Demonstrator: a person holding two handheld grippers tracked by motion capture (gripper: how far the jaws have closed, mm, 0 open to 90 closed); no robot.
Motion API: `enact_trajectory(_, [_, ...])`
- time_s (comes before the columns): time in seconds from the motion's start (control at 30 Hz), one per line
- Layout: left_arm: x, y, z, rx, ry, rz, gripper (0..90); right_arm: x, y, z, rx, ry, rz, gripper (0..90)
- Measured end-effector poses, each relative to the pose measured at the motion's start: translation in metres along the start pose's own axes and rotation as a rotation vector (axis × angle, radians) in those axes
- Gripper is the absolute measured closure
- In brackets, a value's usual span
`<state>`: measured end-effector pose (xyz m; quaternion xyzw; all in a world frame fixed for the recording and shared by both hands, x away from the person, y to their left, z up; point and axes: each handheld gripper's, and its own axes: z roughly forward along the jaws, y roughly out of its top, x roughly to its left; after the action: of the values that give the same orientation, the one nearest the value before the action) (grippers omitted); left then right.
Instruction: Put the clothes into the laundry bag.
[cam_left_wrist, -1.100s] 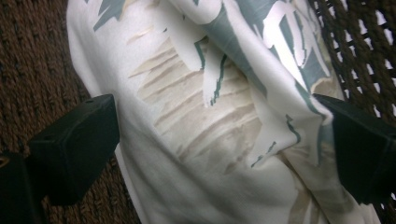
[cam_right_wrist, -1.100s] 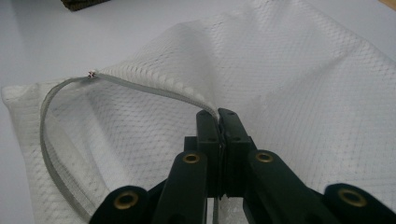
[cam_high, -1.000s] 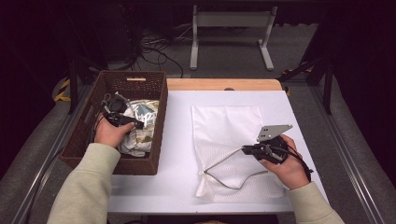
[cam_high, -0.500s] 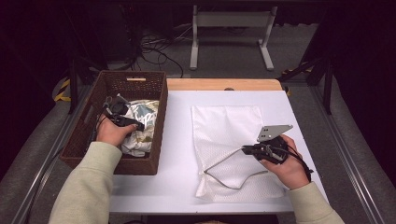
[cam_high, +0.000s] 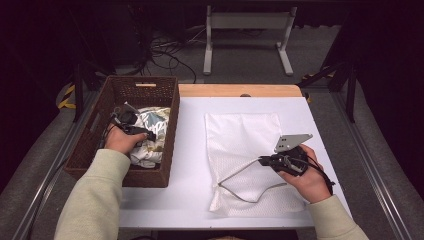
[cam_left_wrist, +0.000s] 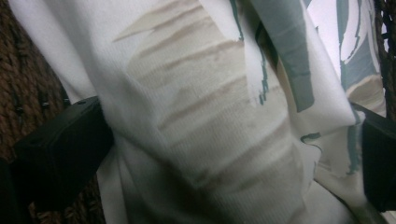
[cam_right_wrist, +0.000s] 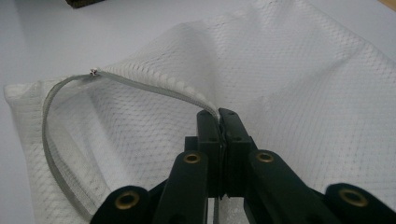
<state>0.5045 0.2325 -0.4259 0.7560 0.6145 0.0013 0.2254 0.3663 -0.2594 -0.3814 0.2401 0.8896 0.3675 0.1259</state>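
Note:
A white mesh laundry bag (cam_high: 245, 135) lies flat on the white table (cam_high: 190, 130). My right gripper (cam_high: 262, 161) is shut on the bag's grey zipper edge (cam_right_wrist: 149, 86) and holds that edge up, so the mouth gapes toward the left; its closed tips (cam_right_wrist: 218, 114) pinch the zipper tape. A white cloth with teal and beige print (cam_high: 152, 125) lies bunched in the brown wicker basket (cam_high: 170, 145). My left gripper (cam_high: 145, 134) reaches down into the basket. Its jaws stand wide apart on either side of a fold of the cloth (cam_left_wrist: 201, 93), which bulges between them (cam_left_wrist: 219, 158).
The basket stands at the table's left edge, and its woven wall (cam_left_wrist: 23, 93) is close beside the left jaw. A wooden strip (cam_high: 235, 90) runs along the table's far edge. Cables and a metal stand (cam_high: 247, 30) are on the floor beyond.

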Motion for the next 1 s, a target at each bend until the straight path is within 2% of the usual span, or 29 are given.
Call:
enact_trajectory(0.23, [-0.001,0.000,0.003,0.008,-0.029,0.007,2.9,0.001,0.000,0.001,0.004,0.000,-0.002,88.4])
enact_trajectory(0.43, [-0.004,0.000,0.001,0.019,-0.025,0.032,9.1,0.001,0.001,0.001,0.003,0.001,-0.003,88.4])
enact_trajectory(0.57, [-0.007,0.001,-0.004,0.033,-0.049,0.061,25.0,0.001,0.001,0.002,0.003,0.002,-0.004,88.3])
enact_trajectory(0.67, [-0.008,0.001,-0.005,0.035,-0.066,0.065,34.5,0.001,0.001,0.002,0.002,0.002,-0.003,88.4])
enact_trajectory(0.8, [-0.010,0.003,-0.010,0.042,-0.057,0.091,48.0,0.001,0.001,0.002,0.003,0.002,-0.005,88.4])
enact_trajectory(1.0, [-0.015,0.007,-0.017,0.060,-0.043,0.119,54.5,0.000,0.000,0.001,0.001,0.003,-0.002,88.4])
